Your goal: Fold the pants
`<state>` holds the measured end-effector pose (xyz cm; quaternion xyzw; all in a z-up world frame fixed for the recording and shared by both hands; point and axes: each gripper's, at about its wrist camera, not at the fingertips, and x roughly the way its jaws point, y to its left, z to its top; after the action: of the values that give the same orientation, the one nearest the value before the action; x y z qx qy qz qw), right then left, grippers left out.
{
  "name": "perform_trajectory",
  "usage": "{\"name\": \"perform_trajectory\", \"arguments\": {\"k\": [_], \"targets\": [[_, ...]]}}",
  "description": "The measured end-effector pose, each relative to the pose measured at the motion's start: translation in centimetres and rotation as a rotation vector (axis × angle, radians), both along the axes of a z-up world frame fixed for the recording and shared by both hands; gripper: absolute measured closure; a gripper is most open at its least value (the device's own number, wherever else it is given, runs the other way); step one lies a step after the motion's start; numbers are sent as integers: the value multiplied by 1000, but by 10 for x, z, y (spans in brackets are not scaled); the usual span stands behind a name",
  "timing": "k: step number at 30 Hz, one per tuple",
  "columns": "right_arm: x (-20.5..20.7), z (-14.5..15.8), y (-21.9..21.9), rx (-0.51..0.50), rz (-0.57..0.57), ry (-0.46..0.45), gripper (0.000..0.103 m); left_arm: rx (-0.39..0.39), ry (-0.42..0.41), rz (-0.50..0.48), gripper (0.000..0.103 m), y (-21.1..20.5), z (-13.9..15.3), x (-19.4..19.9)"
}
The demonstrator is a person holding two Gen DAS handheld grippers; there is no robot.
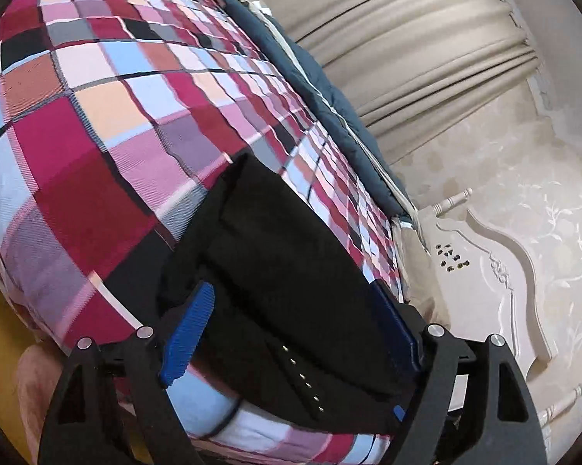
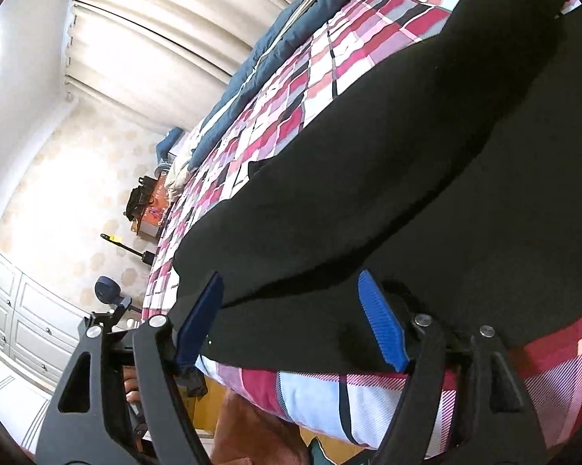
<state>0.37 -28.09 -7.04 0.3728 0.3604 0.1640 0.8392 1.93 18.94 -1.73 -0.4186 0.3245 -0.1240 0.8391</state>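
on the checked bedspread (image 1: 109,124), black pants (image 1: 291,271) lie flat.

Beige curtains (image 1: 407,50), white cabinet (image 2: 16,310)

Left claw (image 1: 291,333) jaws apart, right claw (image 2: 294,317) likewise

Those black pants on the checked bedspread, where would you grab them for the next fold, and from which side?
Probably the near edge of the black pants, where both open grippers, left and right, already straddle it. Come in from the bed's near side, low over the checked bedspread: the flat cloth offers only its edge to pinch.
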Motion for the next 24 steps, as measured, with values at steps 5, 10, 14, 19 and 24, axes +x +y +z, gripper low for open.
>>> {"name": "perform_trajectory", "arguments": {"k": [5,10,14,19,24], "targets": [[1,-4,-1,48,-9,7,30,19,52,-20,23,-19,-21,19],[-2,-8,-2,85,-13,10,30,-54,106,59,24,-12,-46,31],[-1,-13,-3,94,-30,8,29,-16,73,103,24,-11,-40,38],[1,-12,-2,150,-79,-16,24,-5,124,127,58,-12,-47,43],[2,-14,-5,199,-153,-22,24,-7,157,135,74,-8,-53,44]]}}
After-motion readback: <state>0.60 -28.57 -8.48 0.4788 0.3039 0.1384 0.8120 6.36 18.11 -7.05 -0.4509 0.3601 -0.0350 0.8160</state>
